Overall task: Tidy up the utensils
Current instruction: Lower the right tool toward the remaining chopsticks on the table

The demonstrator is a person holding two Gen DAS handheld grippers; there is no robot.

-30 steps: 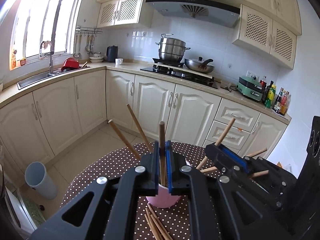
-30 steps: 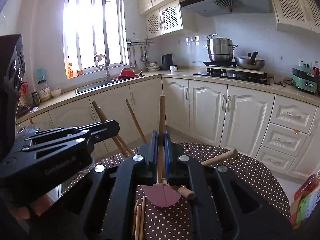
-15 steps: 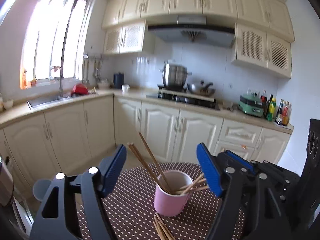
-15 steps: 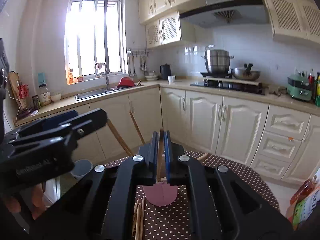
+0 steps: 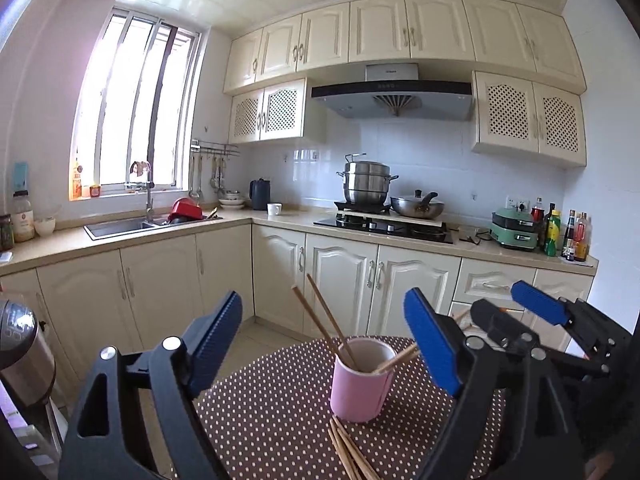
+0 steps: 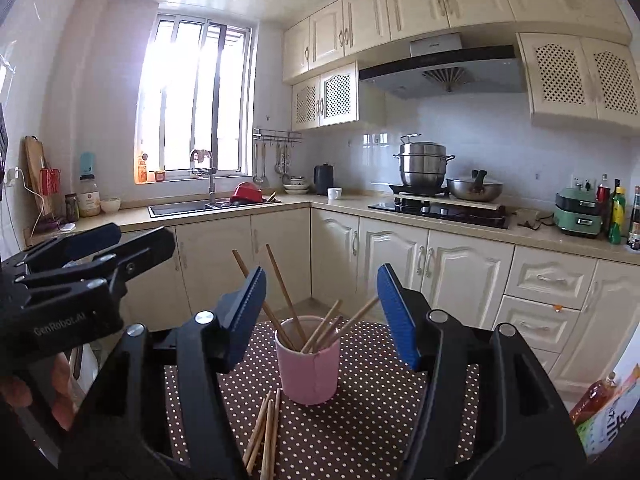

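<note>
Both grippers have backed off from the pink cup (image 5: 360, 380) since a second ago; back then each one was pinched shut on a chopstick standing in the cup, and now those sticks are left in it. The left gripper (image 5: 326, 344) has just been opening its jaws and they stand wide apart with nothing between the blue pads, the cup just sitting in the gap further out; same story for the right gripper (image 6: 320, 312), jaws just been opening, spread apart and empty, though not as wide as the left.

The cup stands upright on the brown polka-dot tablecloth (image 6: 360, 432); the chopsticks in the cup (image 6: 280, 300) lean out in a fan, two long ones tilted to the left, a few shorter ones tilted right. A loose bunch of chopsticks (image 6: 264, 432) lies flat on the cloth right in front of the cup, ends nearly touching its base; in the left wrist view that same bunch shows at the bottom edge (image 5: 348, 452).

In the right wrist view a hand (image 6: 36, 392) shows at the far left, gripping the left tool's handle.
</note>
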